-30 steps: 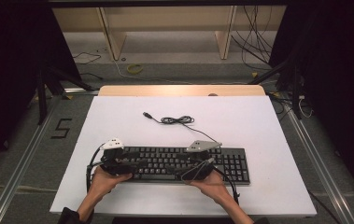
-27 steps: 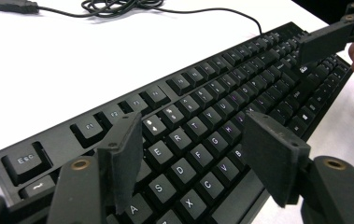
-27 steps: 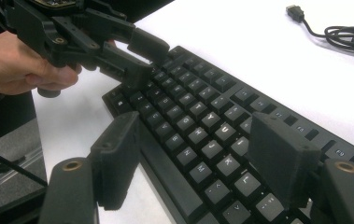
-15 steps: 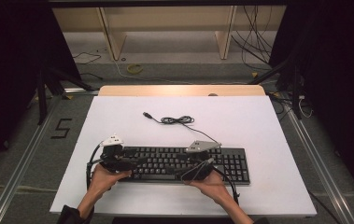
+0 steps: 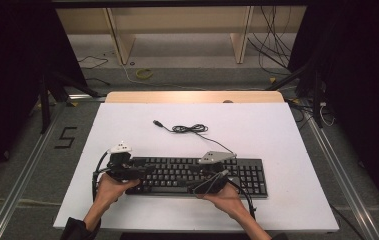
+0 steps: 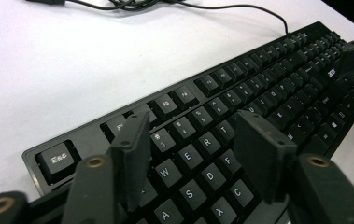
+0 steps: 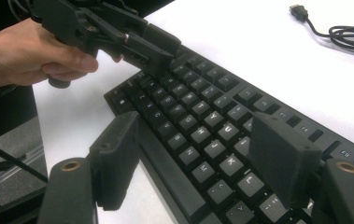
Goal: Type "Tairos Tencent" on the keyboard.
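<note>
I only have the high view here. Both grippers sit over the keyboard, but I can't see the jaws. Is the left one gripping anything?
Observer: No. In the left gripper view the left gripper has its jaws apart above the keyboard, over the W, E, R keys; they have just been closing a little, with nothing pinched.
Operator: And the right one?
Observer: The right gripper is open too; one jaw hangs off the keyboard's near edge, the other over its keys.
Operator: Where's the plug?
Observer: The cable's plug lies loose on the white table.
</note>
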Motion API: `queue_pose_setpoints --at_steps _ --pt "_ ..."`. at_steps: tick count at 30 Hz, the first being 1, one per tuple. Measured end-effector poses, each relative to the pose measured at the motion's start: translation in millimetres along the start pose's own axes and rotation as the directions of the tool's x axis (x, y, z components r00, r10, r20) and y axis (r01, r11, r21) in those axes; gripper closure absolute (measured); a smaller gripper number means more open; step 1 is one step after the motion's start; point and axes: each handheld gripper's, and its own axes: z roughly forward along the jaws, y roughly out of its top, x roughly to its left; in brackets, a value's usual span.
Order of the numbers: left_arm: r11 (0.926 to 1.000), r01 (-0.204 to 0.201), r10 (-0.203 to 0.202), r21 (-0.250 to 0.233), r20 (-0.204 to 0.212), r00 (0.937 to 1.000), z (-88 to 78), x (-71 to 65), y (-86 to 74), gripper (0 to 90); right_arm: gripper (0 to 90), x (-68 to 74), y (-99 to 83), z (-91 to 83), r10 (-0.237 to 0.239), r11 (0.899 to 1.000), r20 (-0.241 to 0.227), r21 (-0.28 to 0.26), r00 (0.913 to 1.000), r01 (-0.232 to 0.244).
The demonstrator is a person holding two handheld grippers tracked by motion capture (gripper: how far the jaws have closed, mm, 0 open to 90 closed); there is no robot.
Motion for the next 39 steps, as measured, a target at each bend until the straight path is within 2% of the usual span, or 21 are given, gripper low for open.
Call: queue_pose_setpoints --at_steps 4,11,19,28,36,39 --pt "1.0 -0.001 0.001 0.008 -0.005 1.0 1.4 0.7 1.3 53.3 34.4 0.6 -0.4 0.7 -0.002 1.0 -0.001 0.003 1.0 0.002" --pt "0.9981 -0.041 0.041 0.047 -0.007 0.9991 5.5 -0.7 2.1 68.3 34.4 0.9 -0.7 1.1 -0.003 1.0 -0.003 0.005 1.0 0.003" --pt "0.9947 -0.06 0.061 0.083 -0.006 0.9981 10.1 -3.4 2.4 79.8 34.4 1.1 -0.9 1.4 -0.006 1.0 -0.003 0.005 1.0 0.007" --pt "0.9891 -0.084 0.086 0.121 -0.009 0.9963 16.6 -7.3 3.8 88.4 34.3 0.8 -1.3 1.9 -0.007 1.0 -0.002 0.007 1.0 0.007" --pt "0.9842 -0.09 0.095 0.152 -0.021 0.9953 21.6 -8.9 3.6 89.1 34.4 0.7 -1.3 1.8 -0.006 1.0 -0.003 0.009 1.0 0.006" --pt "0.9856 -0.08 0.085 0.149 -0.027 0.996 22.7 -8.8 3.0 89.1 34.3 0.7 -1.4 2.0 -0.006 1.0 -0.002 0.009 1.0 0.006"
